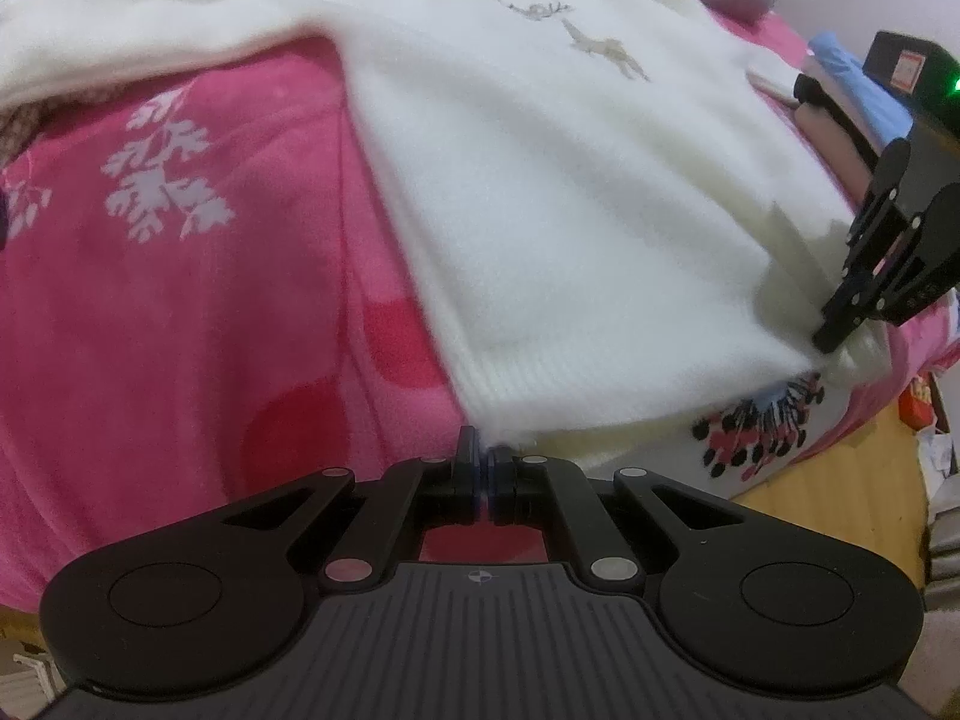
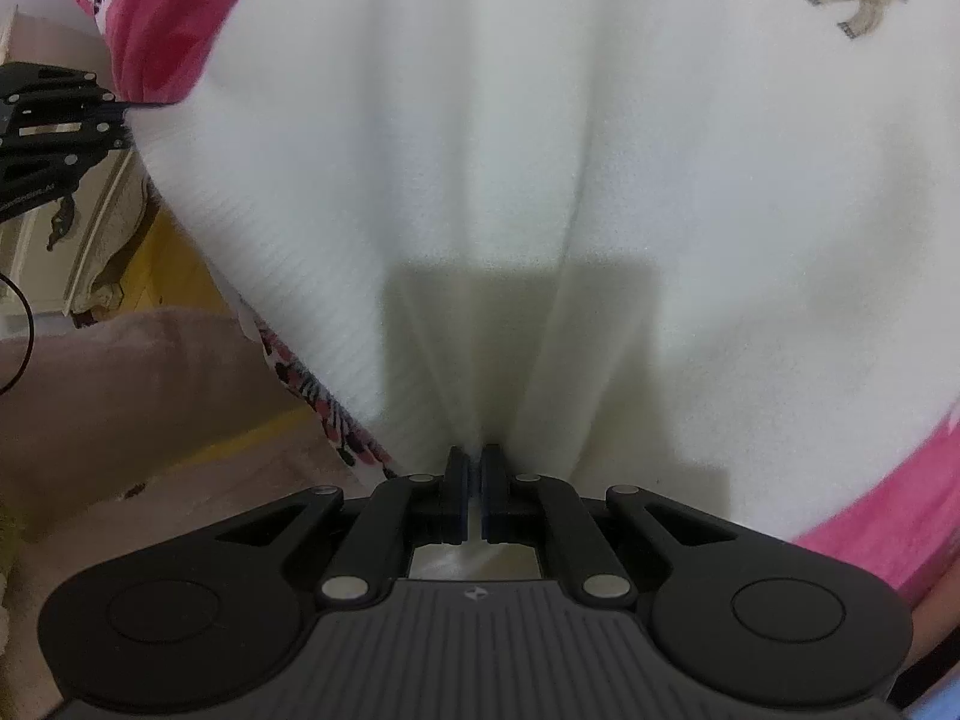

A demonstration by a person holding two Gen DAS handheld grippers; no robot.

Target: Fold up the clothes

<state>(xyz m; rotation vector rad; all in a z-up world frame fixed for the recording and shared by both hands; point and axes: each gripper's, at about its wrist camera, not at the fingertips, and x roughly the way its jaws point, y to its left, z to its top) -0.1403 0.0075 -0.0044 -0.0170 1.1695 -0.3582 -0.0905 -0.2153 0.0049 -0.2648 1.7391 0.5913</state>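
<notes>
I see a white sweater (image 1: 540, 180) flat on a pink blanket (image 1: 180, 300). My left gripper (image 1: 483, 456) pinches its hem corner; my right gripper (image 2: 474, 468) is clamped on the hem's other corner, by the blanket's edge.

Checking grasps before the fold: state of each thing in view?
white sweater: spread flat, front up, unfolded, hem corners pinched
left gripper: shut on the sweater hem's corner
right gripper: shut on the sweater hem, fabric bunched into pleats
left sleeve: stretched out sideways, not folded in
pink blanket: spread under the sweater
</notes>
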